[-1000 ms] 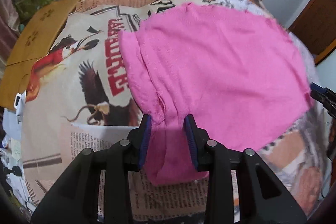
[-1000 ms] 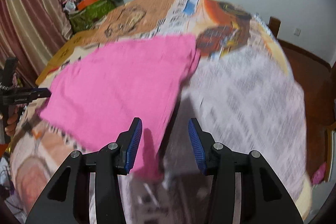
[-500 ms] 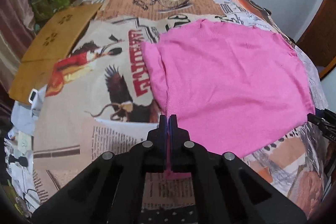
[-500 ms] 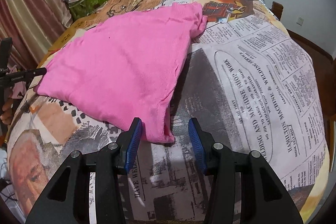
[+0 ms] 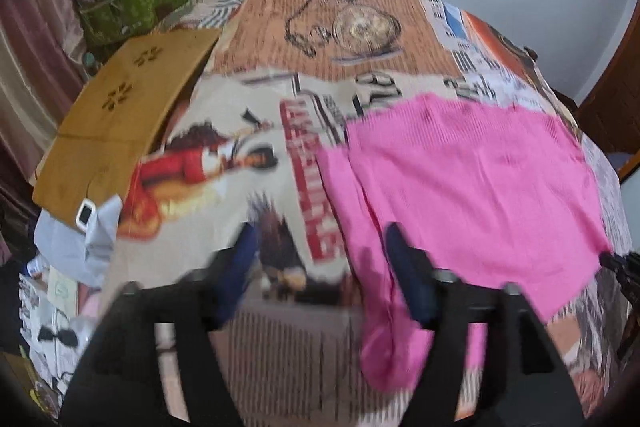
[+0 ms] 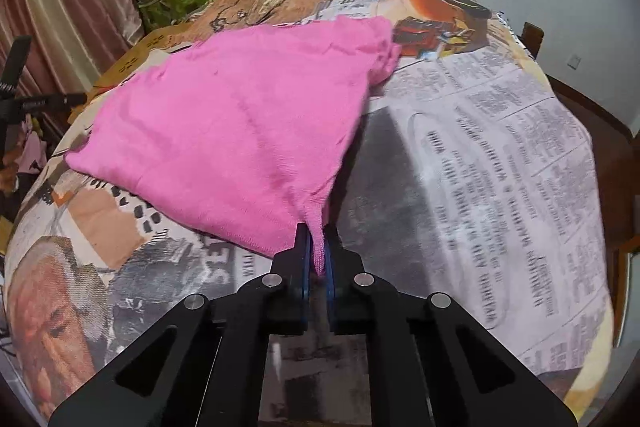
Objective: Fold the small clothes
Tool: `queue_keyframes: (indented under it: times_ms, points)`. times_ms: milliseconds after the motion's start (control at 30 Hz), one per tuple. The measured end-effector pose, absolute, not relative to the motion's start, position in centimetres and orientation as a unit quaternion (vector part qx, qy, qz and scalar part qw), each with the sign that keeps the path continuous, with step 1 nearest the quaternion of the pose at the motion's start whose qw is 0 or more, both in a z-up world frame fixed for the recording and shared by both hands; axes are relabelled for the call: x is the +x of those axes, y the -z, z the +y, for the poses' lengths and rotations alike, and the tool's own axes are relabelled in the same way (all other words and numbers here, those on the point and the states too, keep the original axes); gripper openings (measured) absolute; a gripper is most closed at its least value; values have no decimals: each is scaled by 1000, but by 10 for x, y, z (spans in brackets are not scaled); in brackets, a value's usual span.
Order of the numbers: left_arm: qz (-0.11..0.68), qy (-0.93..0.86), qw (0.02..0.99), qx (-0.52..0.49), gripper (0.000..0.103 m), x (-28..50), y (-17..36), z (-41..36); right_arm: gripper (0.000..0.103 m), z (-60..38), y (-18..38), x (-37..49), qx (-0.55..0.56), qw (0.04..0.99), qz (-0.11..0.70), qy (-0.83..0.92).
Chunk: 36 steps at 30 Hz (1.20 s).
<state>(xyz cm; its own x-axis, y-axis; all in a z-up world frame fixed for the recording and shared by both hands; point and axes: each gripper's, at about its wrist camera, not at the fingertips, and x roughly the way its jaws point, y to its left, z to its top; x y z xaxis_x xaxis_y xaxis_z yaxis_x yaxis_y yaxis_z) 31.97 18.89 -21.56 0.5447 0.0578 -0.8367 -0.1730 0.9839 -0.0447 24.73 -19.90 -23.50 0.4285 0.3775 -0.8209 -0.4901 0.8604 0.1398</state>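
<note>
A pink knit garment (image 5: 460, 187) lies spread on the newspaper-print cover (image 5: 248, 187). In the blurred left wrist view my left gripper (image 5: 320, 241) hovers over the garment's left edge. Its jaws are opening wide, and a pink sleeve-like strip (image 5: 384, 339) lies loose by the right finger (image 5: 404, 267), not pinched. In the right wrist view my right gripper (image 6: 317, 247) is shut on the near corner of the pink garment (image 6: 240, 131). That corner is drawn up into a point between the blue pads.
A brown cardboard sheet (image 5: 120, 123) lies at the left edge, with a green bag of clutter (image 5: 132, 7) behind it. A grey cloth with a small white device (image 5: 80, 239) sits lower left. A wooden chair (image 6: 532, 35) stands at far right.
The left gripper closed on the garment's edge, then opened and drew back upward, leaving the strip loose. The right gripper went from open to shut on the near corner.
</note>
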Motion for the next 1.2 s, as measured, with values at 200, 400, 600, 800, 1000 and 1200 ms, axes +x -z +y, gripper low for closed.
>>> queue_keyframes:
  times_ms: [200,400,600,800,1000,1200]
  points:
    - [472,-50,877,-78,77,365,220,192,5,-221,228,262,-68,856,461,-223]
    - [511,9,855,-87,77,404,252,172,4,-242,216,288,-73,871,447,-189]
    - [534,58,839,-86,71,425,281,146,3,-248,214,319,-86,880,438,-164]
    - [527,82,838,-114,13,428,279,144,2,-254,222,336,-69,882,440,-152]
    - [525,43,847,-73,11,404,272,142,6,-258,211,319,-52,884,437,-159]
    - [525,-6,848,-75,11,361,268,160,30,-263,193,293,-32,887,425,-176]
